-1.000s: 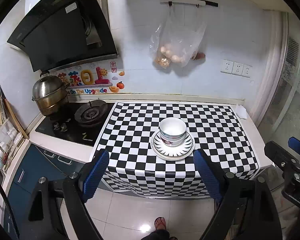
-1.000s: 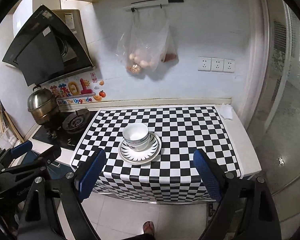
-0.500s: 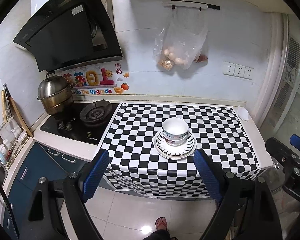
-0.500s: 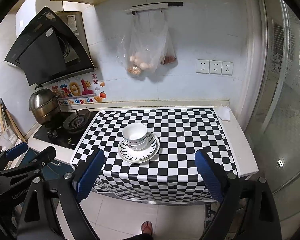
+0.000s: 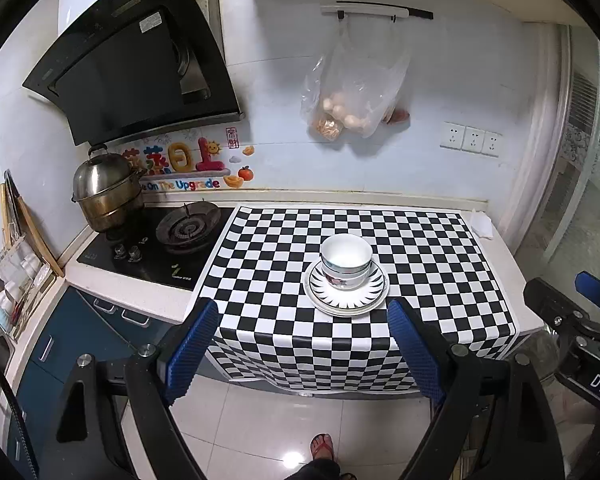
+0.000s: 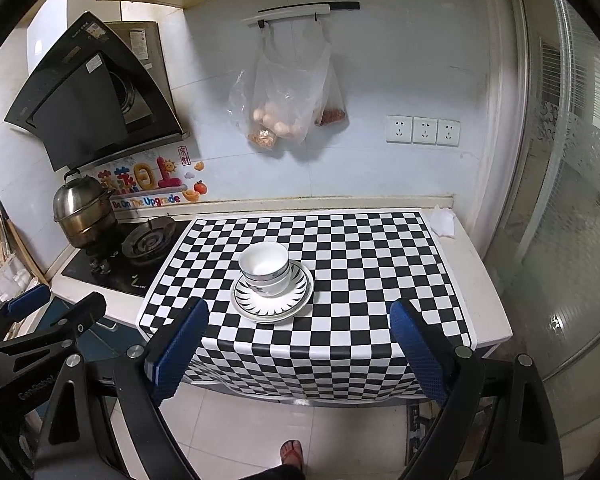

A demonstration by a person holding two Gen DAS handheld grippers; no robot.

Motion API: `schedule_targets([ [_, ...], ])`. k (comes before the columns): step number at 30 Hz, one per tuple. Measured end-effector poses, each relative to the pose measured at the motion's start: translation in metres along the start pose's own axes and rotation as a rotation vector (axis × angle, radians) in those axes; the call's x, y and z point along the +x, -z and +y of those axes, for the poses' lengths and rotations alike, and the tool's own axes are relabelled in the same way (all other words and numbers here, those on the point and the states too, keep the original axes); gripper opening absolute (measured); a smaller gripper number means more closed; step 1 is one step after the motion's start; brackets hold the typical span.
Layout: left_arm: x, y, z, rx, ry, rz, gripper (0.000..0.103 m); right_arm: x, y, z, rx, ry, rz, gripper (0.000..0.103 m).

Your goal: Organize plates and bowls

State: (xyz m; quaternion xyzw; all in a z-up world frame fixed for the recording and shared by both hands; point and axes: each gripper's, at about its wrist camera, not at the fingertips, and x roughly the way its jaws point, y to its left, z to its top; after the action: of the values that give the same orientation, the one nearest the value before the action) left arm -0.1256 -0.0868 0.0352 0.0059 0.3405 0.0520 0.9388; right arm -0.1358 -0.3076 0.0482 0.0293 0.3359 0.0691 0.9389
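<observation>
Stacked bowls (image 5: 346,261) nested on stacked plates (image 5: 347,294), all on the checkered cloth (image 5: 420,264) of the counter (image 5: 496,248), near the cloth's middle and toward its front edge. Left tongs (image 5: 302,350) spread wide, nothing between the blue pads, hanging off the counter's front edge over the floor; stack at about 1 o'clock from their midpoint in the left wrist view. Right tongs (image 6: 298,346) likewise spread wide and empty; stack at about 11 o'clock from their midpoint in the right wrist view. Judging from this layout: either the stacking already finished and both tongs backed off, or a fresh rearrangement not yet begun; cannot tell which. If more remains, next move likely calls for bringing one pair of tongs forward and down to a rim, closing on thin glazed china with care against slipping, and lifting straight up to avoid dragging the pieces beneath. Stove (image 5: 180,236) and steel pot (image 5: 106,194) at 9 o'clock of the stack, well apart.
</observation>
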Motion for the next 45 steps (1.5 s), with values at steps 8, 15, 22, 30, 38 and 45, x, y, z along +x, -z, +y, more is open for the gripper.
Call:
schedule_targets([
  [8,0.0,0.0,0.003,0.003,0.006,0.0,0.086,0.0,0.002,0.001,0.008,-0.004,-0.002,0.094],
  [15,-0.004,0.0,0.003,-0.002,0.005,-0.006,0.086,-0.005,0.005,0.005,0.006,0.004,-0.012,0.094],
  [22,-0.007,0.001,0.002,-0.005,0.005,-0.005,0.086,-0.009,0.007,0.003,0.012,0.014,-0.009,0.094],
  [30,-0.011,0.002,-0.001,-0.012,0.0,-0.011,0.086,-0.013,0.008,0.0,0.007,0.022,-0.014,0.094],
  [38,-0.02,0.002,-0.009,-0.024,-0.012,-0.021,0.086,-0.018,0.008,-0.005,-0.004,0.019,-0.021,0.094],
  [45,-0.02,0.003,-0.009,-0.022,-0.01,-0.02,0.086,-0.019,0.008,-0.006,-0.004,0.017,-0.018,0.095],
])
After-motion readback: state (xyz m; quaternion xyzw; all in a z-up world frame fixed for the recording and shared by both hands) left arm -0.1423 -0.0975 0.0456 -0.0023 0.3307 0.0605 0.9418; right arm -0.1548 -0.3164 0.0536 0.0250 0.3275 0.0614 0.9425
